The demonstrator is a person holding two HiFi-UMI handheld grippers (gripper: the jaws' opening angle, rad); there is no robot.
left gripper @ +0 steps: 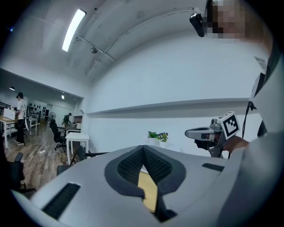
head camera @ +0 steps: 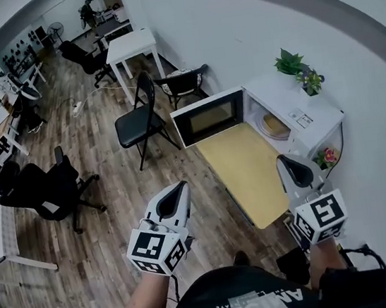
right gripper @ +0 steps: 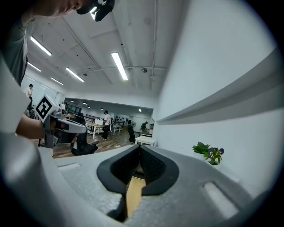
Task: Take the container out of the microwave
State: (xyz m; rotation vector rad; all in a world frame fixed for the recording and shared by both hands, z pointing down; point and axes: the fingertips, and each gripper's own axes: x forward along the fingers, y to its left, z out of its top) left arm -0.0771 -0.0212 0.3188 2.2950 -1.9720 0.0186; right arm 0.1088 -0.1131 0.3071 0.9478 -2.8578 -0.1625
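A white microwave (head camera: 306, 114) stands at the far end of a yellow table (head camera: 246, 167), its door (head camera: 209, 117) swung open to the left. Inside it lies a round beige container (head camera: 273, 125). My left gripper (head camera: 181, 190) hovers over the floor left of the table, jaws shut and empty. My right gripper (head camera: 285, 161) is above the table's right edge, short of the microwave, also shut on nothing. In the left gripper view my jaws (left gripper: 143, 148) meet at the tip, and they do the same in the right gripper view (right gripper: 139, 148).
Two potted plants (head camera: 288, 63) sit on top of the microwave, and pink flowers (head camera: 327, 157) stand beside it. A black folding chair (head camera: 138, 122) and another chair (head camera: 183, 81) stand left of the open door. An office chair (head camera: 48, 188) is farther left. The white wall runs along the right.
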